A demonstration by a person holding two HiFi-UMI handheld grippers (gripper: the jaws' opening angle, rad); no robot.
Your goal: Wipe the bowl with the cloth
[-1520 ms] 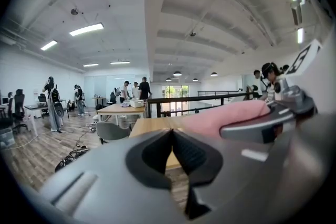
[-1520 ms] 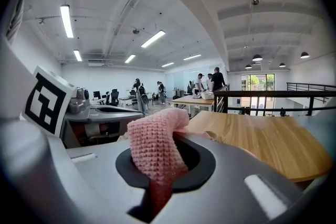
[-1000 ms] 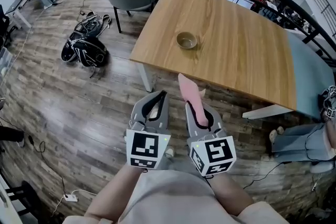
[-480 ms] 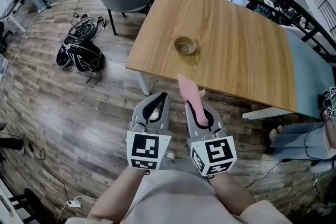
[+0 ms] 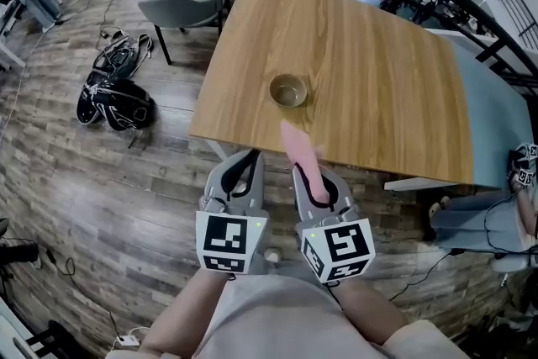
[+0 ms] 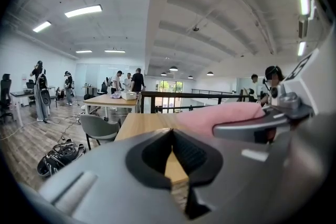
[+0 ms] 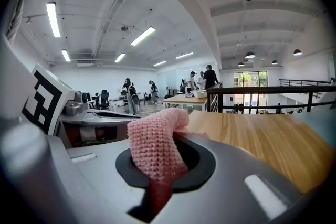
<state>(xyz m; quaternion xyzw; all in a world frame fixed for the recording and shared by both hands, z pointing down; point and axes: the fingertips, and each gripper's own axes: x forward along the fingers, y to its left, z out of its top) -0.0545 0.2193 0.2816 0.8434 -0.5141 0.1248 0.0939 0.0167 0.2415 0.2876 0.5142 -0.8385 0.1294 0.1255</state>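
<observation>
From the head: shows a bowl (image 5: 288, 90) upright on the wooden surface (image 5: 387, 80), near the closer edge and untouched. Places the left tool (image 5: 250, 157) and the right tool (image 5: 304, 172) side by side over the floor (image 5: 126, 181), short of that edge and well apart from the bowl. Has a pink cloth (image 5: 298, 149) sticking forward out of the right tool, towards the bowl.

Along the left tool: finds its jaws clenched together on nothing, with only a strip of the surface showing past them and the cloth off to the right.

Along the right tool: finds it grasping the cloth, pinched low between the jaws, with the free knitted end flopping up and over. No bowl in sight here.

By way of judgement: cloth in hand, so the pick-up looks done, but no wiping begun. Left to do: reach the bowl, perhaps steady it with the left tool, and rub the cloth round inside.
</observation>
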